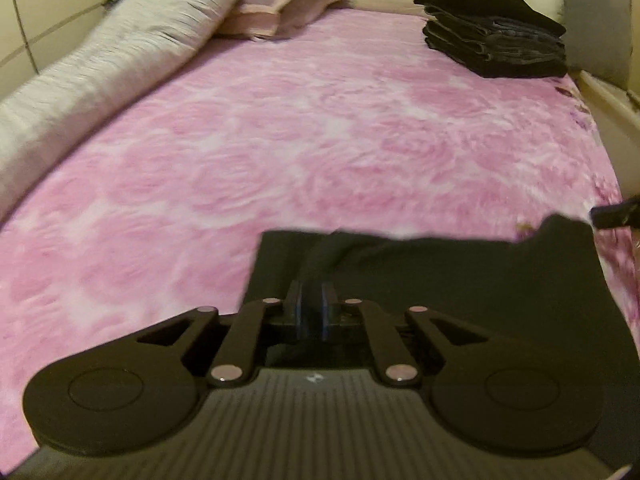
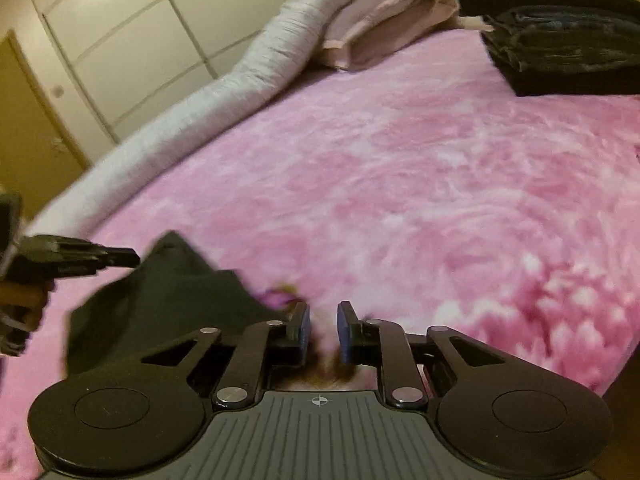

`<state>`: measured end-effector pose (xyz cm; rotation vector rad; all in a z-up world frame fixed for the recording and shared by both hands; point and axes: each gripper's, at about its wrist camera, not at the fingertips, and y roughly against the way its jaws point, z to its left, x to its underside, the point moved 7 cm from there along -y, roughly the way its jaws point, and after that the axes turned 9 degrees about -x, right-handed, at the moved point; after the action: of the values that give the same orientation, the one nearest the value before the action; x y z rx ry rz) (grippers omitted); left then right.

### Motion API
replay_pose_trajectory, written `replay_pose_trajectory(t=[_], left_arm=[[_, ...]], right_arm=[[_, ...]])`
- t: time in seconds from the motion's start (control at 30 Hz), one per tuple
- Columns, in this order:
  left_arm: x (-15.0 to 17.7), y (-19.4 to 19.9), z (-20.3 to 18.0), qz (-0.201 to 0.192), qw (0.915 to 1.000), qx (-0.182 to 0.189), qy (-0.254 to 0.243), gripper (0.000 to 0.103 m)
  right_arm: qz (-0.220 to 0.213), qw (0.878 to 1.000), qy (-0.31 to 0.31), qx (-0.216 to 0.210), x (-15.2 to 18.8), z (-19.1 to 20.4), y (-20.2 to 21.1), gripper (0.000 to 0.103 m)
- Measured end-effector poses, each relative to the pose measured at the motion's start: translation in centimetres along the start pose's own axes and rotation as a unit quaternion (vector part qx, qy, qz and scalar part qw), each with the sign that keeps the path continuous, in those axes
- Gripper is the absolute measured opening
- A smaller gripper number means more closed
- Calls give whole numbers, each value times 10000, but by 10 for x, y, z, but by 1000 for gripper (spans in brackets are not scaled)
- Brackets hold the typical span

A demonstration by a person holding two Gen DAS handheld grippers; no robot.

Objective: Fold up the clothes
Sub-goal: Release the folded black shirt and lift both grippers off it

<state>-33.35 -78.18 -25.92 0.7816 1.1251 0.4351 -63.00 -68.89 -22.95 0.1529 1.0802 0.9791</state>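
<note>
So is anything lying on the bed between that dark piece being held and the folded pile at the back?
Nothing visible. The left tongs are shut on the dark garment near the front of the bed; only bare pink blanket stretches to the folded dark stack. The pillow and rolled duvet lie off to one side.

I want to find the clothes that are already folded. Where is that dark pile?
The stack of folded dark clothes sits at the far right corner of the pink blanket in the left wrist view, right of the pink pillow.
</note>
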Motion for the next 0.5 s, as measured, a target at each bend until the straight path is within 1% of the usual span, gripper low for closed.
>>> replay_pose_trajectory(t=[0.03, 0.07, 0.1, 0.13, 0.17, 0.2, 0.27, 0.33, 0.4, 0.47, 0.5], left_arm=[[3, 6, 4, -3, 10000, -84, -8, 15], [10, 17, 6, -20, 9999, -137, -48, 18], [21, 31, 6, -44, 9998, -170, -110, 22], [32, 43, 4, -87, 9995, -214, -204, 24], [42, 54, 0, -145, 9990, -240, -335, 26], [52, 65, -6, -209, 9984, -234, -476, 29], [73, 85, -21, -338, 9963, -198, -760, 31], [89, 103, -43, -546, 9933, -99, -1012, 31], [97, 118, -70, -752, 9912, 148, -1080, 31], [100, 127, -96, -936, 9887, 370, -1114, 34], [102, 127, -109, -962, 9875, 416, -1178, 38]], right_arm=[[43, 9999, 105, -67, 4, 8, 5, 25], [99, 9997, 168, -143, 9, 17, 8, 31], [155, 9994, 164, -271, 15, 24, 10, 37], [214, 9989, 130, -398, 22, 31, 11, 39], [287, 9982, -14, -517, 30, 36, 12, 42], [355, 9971, -170, -645, 38, 40, 12, 43], [444, 9926, -579, -972, 52, 47, 11, 45], [520, 9858, -947, -1284, 62, 56, 10, 46], [619, 9785, -1212, -1550, 70, 64, 5, 46], [725, 9712, -1441, -1752, 74, 71, 0, 46], [779, 9679, -1518, -1845, 76, 75, -2, 46]])
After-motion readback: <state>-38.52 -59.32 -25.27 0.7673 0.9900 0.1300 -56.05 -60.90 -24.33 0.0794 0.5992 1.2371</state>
